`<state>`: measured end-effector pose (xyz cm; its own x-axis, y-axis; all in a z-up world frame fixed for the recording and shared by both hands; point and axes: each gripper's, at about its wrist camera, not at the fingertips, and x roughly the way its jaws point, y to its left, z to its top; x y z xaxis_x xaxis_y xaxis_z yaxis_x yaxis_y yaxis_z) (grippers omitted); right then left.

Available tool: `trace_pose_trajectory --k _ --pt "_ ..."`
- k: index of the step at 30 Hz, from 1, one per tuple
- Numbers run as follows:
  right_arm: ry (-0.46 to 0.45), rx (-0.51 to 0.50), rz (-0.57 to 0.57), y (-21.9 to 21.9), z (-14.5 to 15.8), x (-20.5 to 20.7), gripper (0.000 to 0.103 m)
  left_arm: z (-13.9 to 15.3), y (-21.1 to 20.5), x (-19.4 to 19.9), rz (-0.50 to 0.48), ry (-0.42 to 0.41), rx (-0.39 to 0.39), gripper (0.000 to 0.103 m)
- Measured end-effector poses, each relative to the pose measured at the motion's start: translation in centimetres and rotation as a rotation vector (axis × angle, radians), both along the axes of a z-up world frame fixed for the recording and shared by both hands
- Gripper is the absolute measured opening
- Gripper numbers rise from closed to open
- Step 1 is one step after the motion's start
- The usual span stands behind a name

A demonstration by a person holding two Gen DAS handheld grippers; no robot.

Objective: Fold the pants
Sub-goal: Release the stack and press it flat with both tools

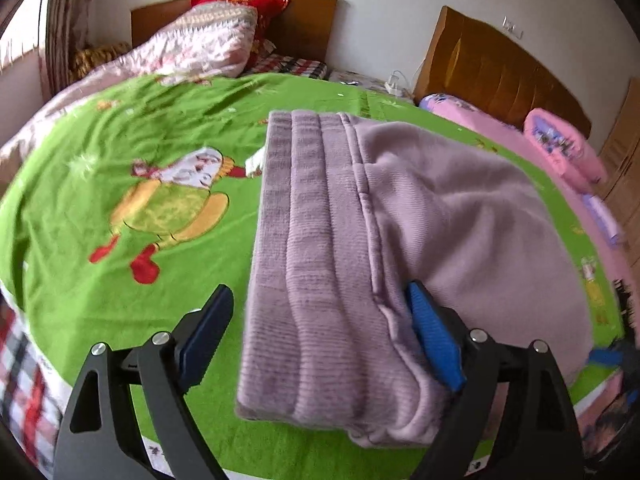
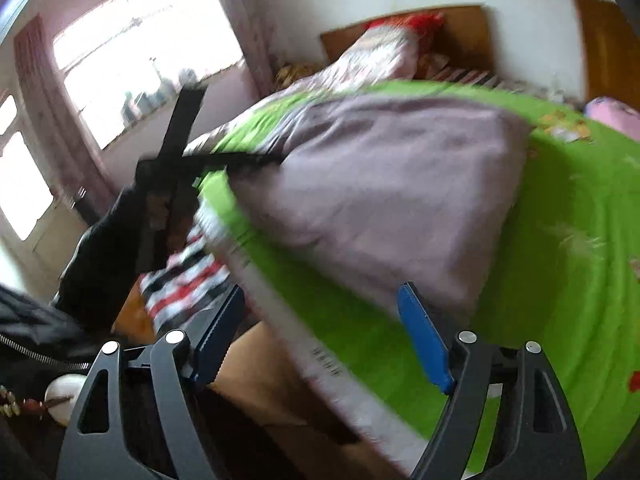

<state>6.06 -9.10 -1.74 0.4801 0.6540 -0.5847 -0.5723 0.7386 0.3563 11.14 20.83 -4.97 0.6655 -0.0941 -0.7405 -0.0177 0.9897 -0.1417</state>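
Folded mauve ribbed-knit pants (image 1: 360, 260) lie on the bed's green cartoon-print cover (image 1: 120, 160), both claws released.

The pants sit as a thick stack, the ribbed waistband layers on the left side and smoother fabric bulging to the right. The left claw (image 1: 320, 316) points down over the near end of the stack, spread wide: its right blue pad (image 1: 434, 344) lies against the fabric's right-hand fold, its left pad stands apart over the green cover, so nothing is clamped. In the blurred right wrist view, the right claw (image 2: 320, 320) hangs spread and empty over the bed's near edge, with the pants (image 2: 380, 200) just ahead of it and the left claw's dark frame (image 2: 176, 168) at their far-left side.
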Motion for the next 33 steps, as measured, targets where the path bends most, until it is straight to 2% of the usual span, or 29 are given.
trace_pose_trajectory --k 1,2,3,4,6,7,11,13,15,17,19,21,23,26,29,31,33 --pt "0.010 0.010 -0.054 -1.0 -0.3 0.5 0.081 0.0 -0.1 -0.2 0.004 -0.002 0.010 0.089" --pt "0.042 0.006 -0.063 -1.0 -0.9 0.9 0.082 0.0 -0.1 -0.2 0.008 -0.003 0.014 0.090" --pt "0.105 -0.012 -0.041 -0.7 -1.9 1.4 0.082 0.1 -0.1 -0.3 0.010 -0.003 0.011 0.090" --pt "0.122 -0.051 -0.022 -0.2 -2.5 1.3 0.082 0.1 -0.1 -0.3 0.011 -0.001 0.010 0.090" --pt "0.086 -0.120 -0.007 0.8 -2.5 0.4 0.082 0.2 -0.2 -0.2 0.010 -0.001 0.015 0.090" --pt "0.082 -0.120 -0.016 0.7 -2.1 0.2 0.082 0.2 -0.2 -0.3 0.011 -0.001 0.018 0.090" --pt "-0.036 -0.031 -0.045 -0.6 1.4 0.2 0.082 0.2 -0.3 -0.1 0.012 -0.005 0.026 0.090" --pt "-0.062 -0.016 -0.031 -1.0 2.3 0.9 0.084 0.2 -0.3 -0.2 0.015 -0.008 0.028 0.091" --pt "-0.036 -0.028 0.010 0.3 1.7 2.1 0.084 0.2 -0.5 -0.4 0.018 -0.009 0.031 0.091" --pt "0.053 -0.098 0.076 2.5 -0.5 2.6 0.085 0.4 -0.6 -0.5 0.023 -0.012 0.039 0.091" --pt "-0.008 -0.163 0.078 3.7 -0.8 1.2 0.087 1.0 -1.2 -1.0 0.037 -0.036 0.084 0.091" --pt "-0.003 -0.142 0.067 3.1 -0.1 0.1 0.087 2.2 -2.3 -2.3 0.055 -0.100 0.159 0.092" --pt "-0.003 -0.088 0.040 1.6 0.8 -0.7 0.087 3.7 -3.3 -3.9 0.066 -0.184 0.199 0.102" --pt "-0.094 -0.049 -0.085 -1.0 2.6 -2.2 0.095 6.5 -5.4 -7.5 0.051 -0.365 0.226 0.101" --pt "-0.168 -0.022 -0.257 -3.0 3.7 -3.2 0.098 8.5 -7.0 -10.6 0.112 -0.508 0.167 0.102" --pt "-0.191 -0.021 -0.357 -3.6 3.8 -3.6 0.098 9.0 -7.9 -11.5 0.125 -0.531 0.115 0.102" --pt "-0.191 -0.015 -0.421 -4.0 3.4 -3.9 0.098 8.7 -9.1 -11.7 0.110 -0.505 0.091 0.102"
